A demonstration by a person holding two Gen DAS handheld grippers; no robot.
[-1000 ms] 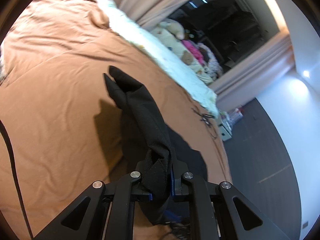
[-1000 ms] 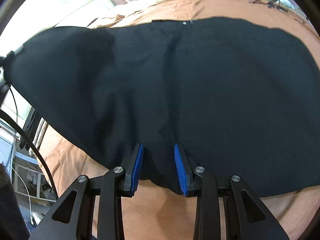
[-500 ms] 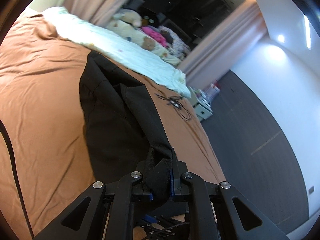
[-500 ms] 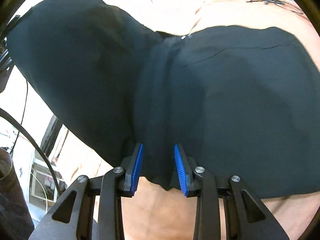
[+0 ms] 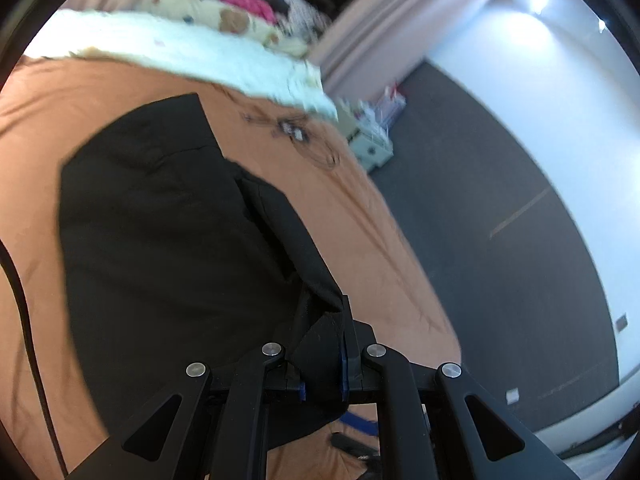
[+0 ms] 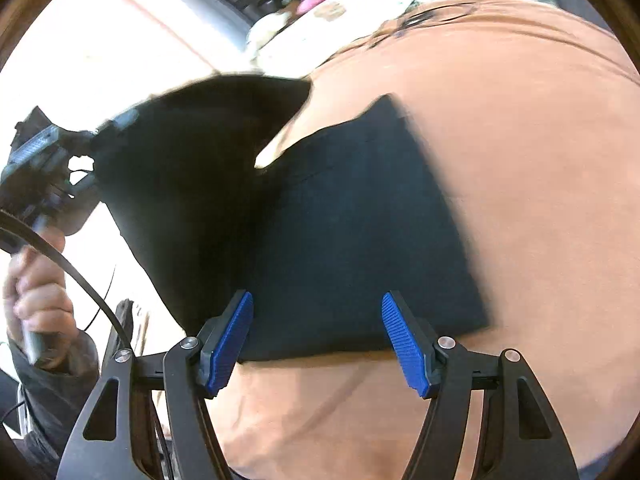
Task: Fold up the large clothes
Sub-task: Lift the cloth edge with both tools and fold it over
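A large black garment lies on the brown bedspread. My left gripper is shut on a bunched edge of it, and the cloth runs away from the jaws in a folded ridge. In the right wrist view the black garment lies partly flat on the bedspread, with its left part lifted by the left gripper in a hand. My right gripper is open, its blue pads spread wide over the garment's near edge, holding nothing.
A white blanket and stuffed toys lie along the bed's far side. A tangle of black cable rests on the bedspread. Dark floor drops off to the right, with a small cabinet by the bed.
My right gripper has opened wide and let go of the garment's edge. My left gripper has carried its held edge across, folding the cloth over itself.
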